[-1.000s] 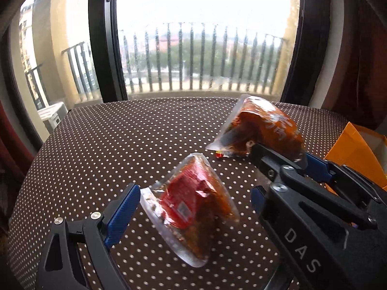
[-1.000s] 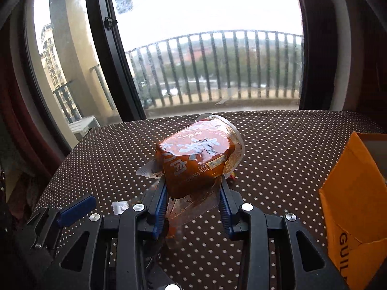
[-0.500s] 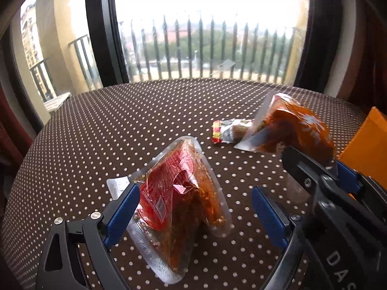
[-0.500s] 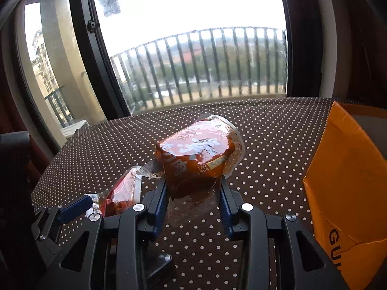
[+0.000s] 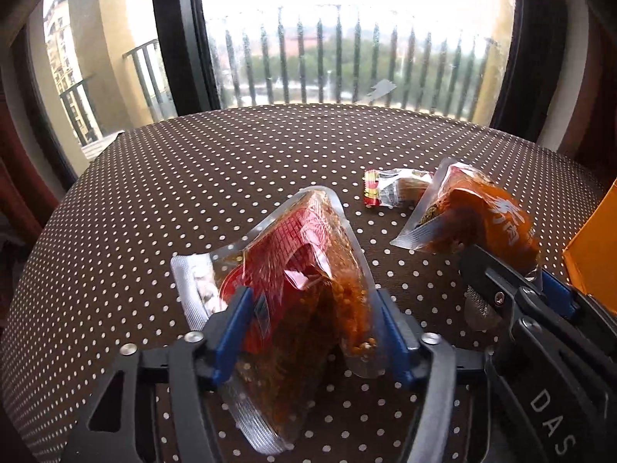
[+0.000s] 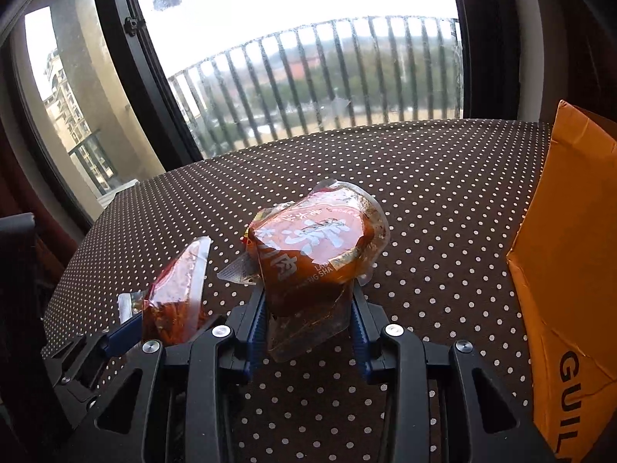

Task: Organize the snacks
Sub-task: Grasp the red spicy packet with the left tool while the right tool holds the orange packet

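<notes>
Left gripper (image 5: 308,332): my jaws have just been closing and are now pressing both sides of the red pouch (image 5: 293,277), which is sitting near me on the dotted table (image 5: 173,193). Right gripper (image 6: 308,328): I am clamping the orange pouch (image 6: 316,247) at its lower end, with the pack tilting up off the cloth.

Handling, as I judge it: both are soft vacuum-sealed packs, light, with slick film that could slide or crease. I am taking them across the filled body, not the thin sealed flange, which would fold.

A small wrapped snack (image 5: 393,191) is lying farther off, between the two pouches. The orange box (image 6: 570,270) is standing at the right, probably the destination.
</notes>
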